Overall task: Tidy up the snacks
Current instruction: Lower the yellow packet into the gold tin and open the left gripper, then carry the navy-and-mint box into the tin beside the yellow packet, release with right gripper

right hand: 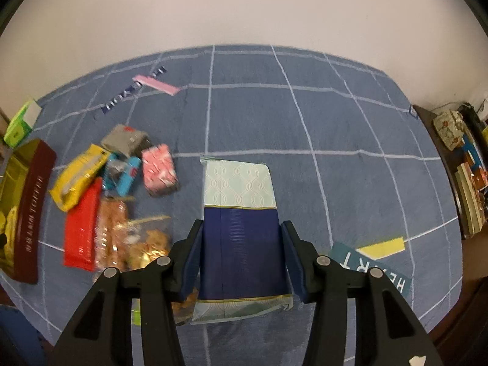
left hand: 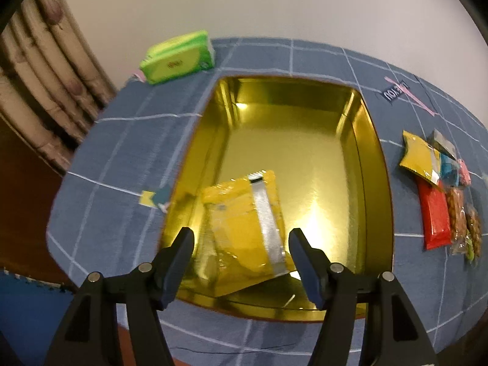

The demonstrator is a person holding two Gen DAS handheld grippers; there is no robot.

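Note:
A gold-lined tin box (left hand: 350, 140) sits open on the blue checked cloth. A yellow snack packet (left hand: 244, 228) lies in its near left corner. My left gripper (left hand: 241, 262) is open just above the packet, apart from it. In the right wrist view, my right gripper (right hand: 241, 256) straddles a navy and pale-green packet (right hand: 241, 228), jaws close to its sides; I cannot tell whether they press it. To its left lies a pile of snacks: a yellow bag (right hand: 79, 180), a red bar (right hand: 82, 225), a pink packet (right hand: 158, 174), a blue one (right hand: 122, 174).
A green tissue pack (left hand: 177, 58) lies at the table's far left corner. The box's dark red side (right hand: 30, 213) shows at the left of the right wrist view. The snack pile (left hand: 436, 195) lies right of the box. Shelves with books (right hand: 466, 183) stand off the table's right edge.

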